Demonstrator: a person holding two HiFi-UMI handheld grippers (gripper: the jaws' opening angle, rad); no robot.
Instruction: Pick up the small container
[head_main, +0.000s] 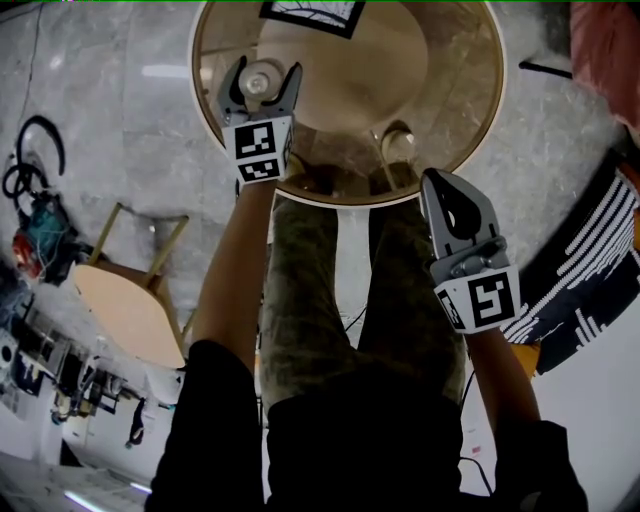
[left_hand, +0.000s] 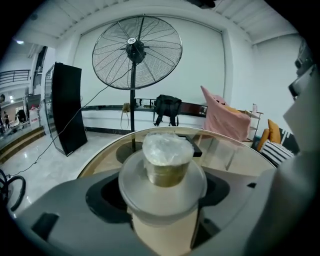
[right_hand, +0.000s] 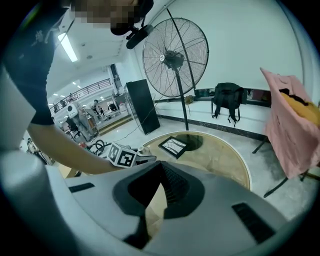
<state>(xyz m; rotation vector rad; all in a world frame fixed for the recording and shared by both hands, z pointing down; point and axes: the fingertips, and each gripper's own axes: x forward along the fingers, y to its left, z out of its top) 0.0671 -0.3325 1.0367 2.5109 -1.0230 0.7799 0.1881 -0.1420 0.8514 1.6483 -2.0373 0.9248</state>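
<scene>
A small clear round container (head_main: 261, 82) with a wide translucent lid sits between the jaws of my left gripper (head_main: 266, 72), over the near left part of the round glass table (head_main: 440, 100). In the left gripper view the jaws press on the container (left_hand: 162, 185) from both sides below its lid rim. A smaller film-covered cup (left_hand: 167, 155) appears to stand on that lid. Whether the container is off the glass cannot be told. My right gripper (head_main: 432, 182) is shut and empty, held just outside the table's near edge. Its tips (right_hand: 161, 164) point towards the table (right_hand: 220, 160).
A black-framed picture (head_main: 312, 12) lies on the far side of the table. A tall standing fan (left_hand: 136, 52) and a black panel (left_hand: 67, 112) stand beyond it. Pink cloth (left_hand: 225, 120) hangs at the right. A wooden stool (head_main: 130, 300) stands to my left.
</scene>
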